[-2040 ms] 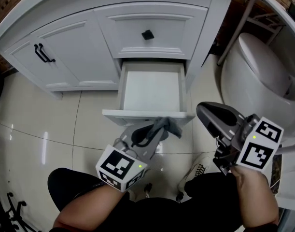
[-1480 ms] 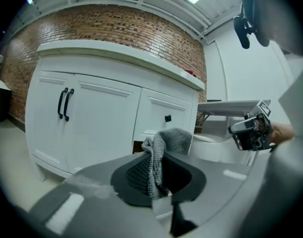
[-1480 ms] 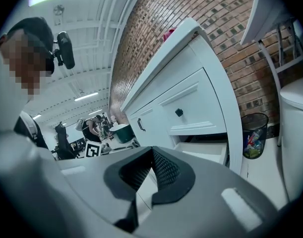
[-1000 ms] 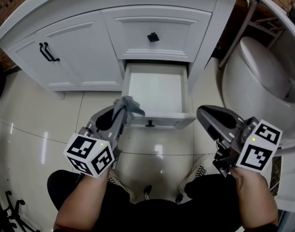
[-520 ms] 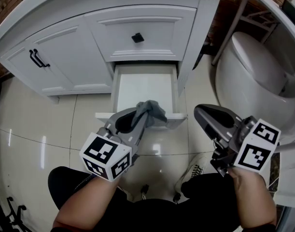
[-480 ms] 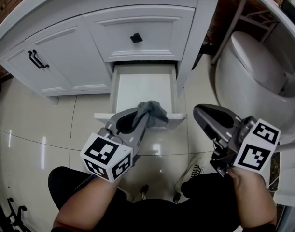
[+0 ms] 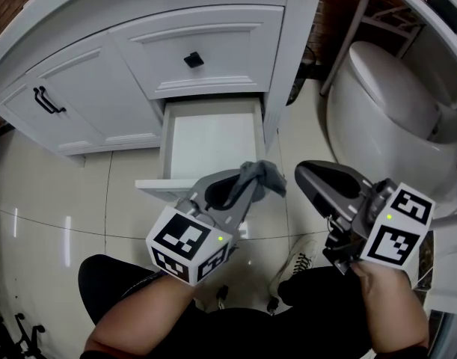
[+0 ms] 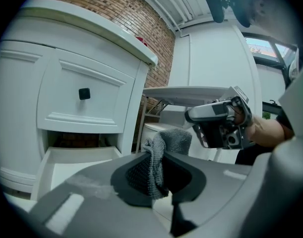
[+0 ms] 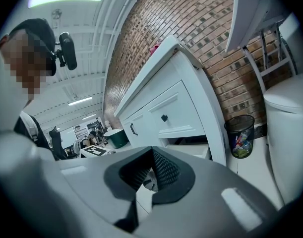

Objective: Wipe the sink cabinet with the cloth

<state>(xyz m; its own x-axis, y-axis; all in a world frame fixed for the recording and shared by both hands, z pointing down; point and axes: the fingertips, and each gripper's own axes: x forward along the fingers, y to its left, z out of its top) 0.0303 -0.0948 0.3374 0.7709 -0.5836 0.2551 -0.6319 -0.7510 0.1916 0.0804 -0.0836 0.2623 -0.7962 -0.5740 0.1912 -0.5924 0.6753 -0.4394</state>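
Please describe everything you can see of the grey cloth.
The cloth is grey, with a coarse knitted-looking texture. It is crumpled and pinched between the shut jaws of the left hand-held gripper, with a bunch sticking out past the tips. It sits by the front edge of the open drawer; whether they touch cannot be told.

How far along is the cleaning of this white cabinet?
Done: the small grey knitted cloth is gripped in the left tongs, and the white cabinet's bottom drawer stands open. In hand: the cloth is by the drawer's front right corner. Left: which surfaces are wiped cannot be told; the right tongs are shut, empty.
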